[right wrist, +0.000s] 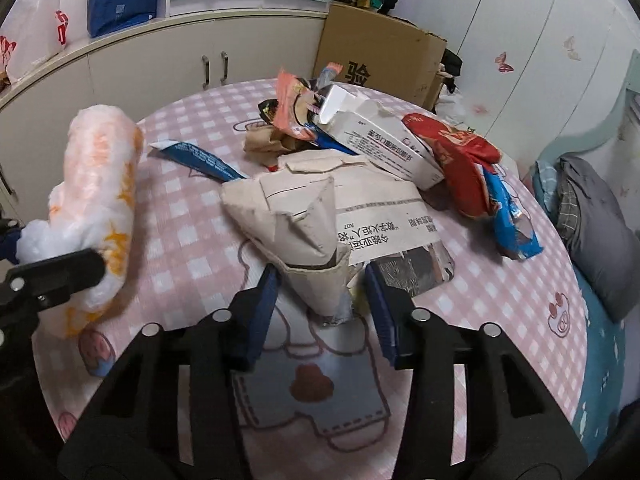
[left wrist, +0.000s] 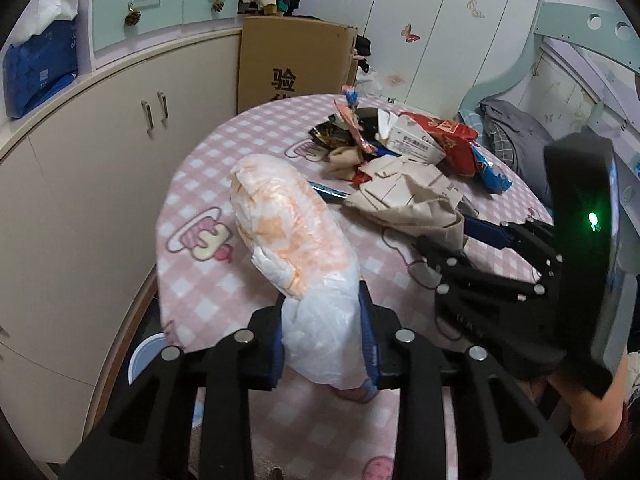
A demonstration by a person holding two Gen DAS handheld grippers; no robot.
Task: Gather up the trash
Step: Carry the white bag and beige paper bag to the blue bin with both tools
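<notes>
A round table (right wrist: 192,240) under a pink checked cloth is filling a bedroom. The left gripper (left wrist: 324,344) is pinching the neck of a white-and-orange plastic bag (left wrist: 288,232), holding it up at near left. The right gripper (right wrist: 320,300), fingers spread, is straddling a crumpled beige paper bag (right wrist: 320,224); closing comes next, probably. Torn wrappers are lying heaped behind.

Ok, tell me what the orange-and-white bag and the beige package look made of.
Orange-and-white bag: thin, translucent plastic film, slightly glossy; it crinkles and bunches where the left gripper pinches it.
Beige package: probably matte kraft paper or thin card; it holds sharp folds and torn edges, with printed text. The right gripper straddles its corner.
</notes>
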